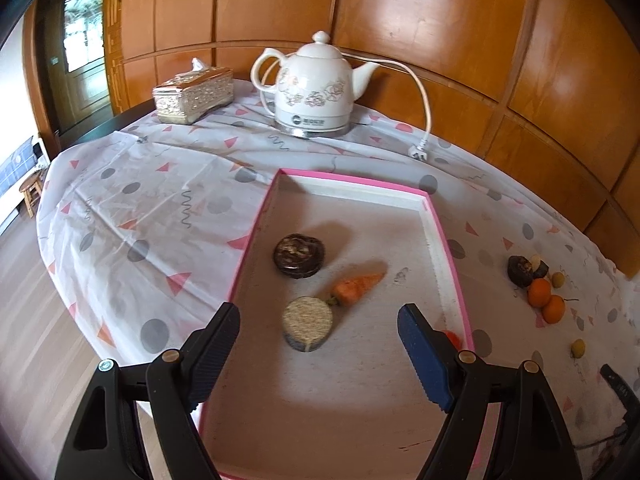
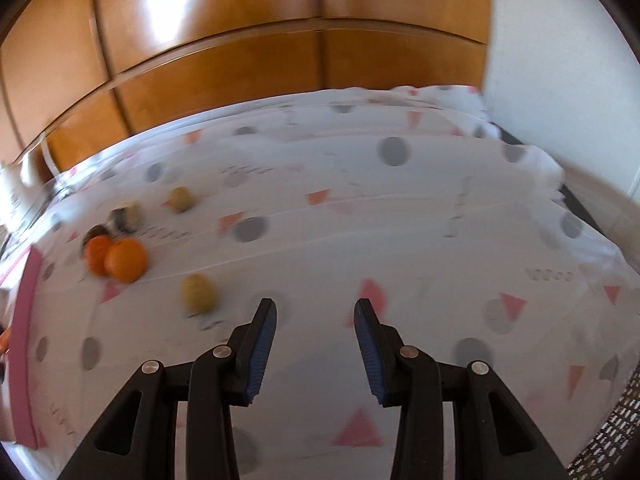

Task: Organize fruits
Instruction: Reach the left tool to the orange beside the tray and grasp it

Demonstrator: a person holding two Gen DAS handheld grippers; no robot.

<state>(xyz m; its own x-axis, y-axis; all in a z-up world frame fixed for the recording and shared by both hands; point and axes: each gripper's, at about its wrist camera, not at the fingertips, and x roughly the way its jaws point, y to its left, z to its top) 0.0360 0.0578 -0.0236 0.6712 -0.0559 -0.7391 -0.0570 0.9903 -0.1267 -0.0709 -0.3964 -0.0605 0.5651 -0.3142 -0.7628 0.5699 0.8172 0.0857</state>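
Note:
A pink-rimmed tray (image 1: 256, 232) lies on the patterned cloth. Inside it sit a dark round piece (image 1: 299, 255), a carrot (image 1: 357, 287) and a pale-topped round piece (image 1: 307, 323). My left gripper (image 1: 319, 322) hangs open over the tray's near half, with the pale-topped piece between and beyond its fingertips, untouched. An orange thing (image 1: 452, 337) peeks from behind its right finger. Loose fruit lies right of the tray: two oranges (image 2: 119, 258), dark pieces (image 2: 126, 217) and small yellow fruits (image 2: 199, 293). My right gripper (image 2: 315, 312) is open and empty above bare cloth, right of the near yellow fruit.
A white floral kettle (image 1: 316, 84) with its cord (image 1: 420, 96) and a gold tissue box (image 1: 193, 94) stand at the table's back, against a wooden panelled wall. The tray's pink edge (image 2: 25, 344) shows at the left of the right wrist view. The table edge drops off at left.

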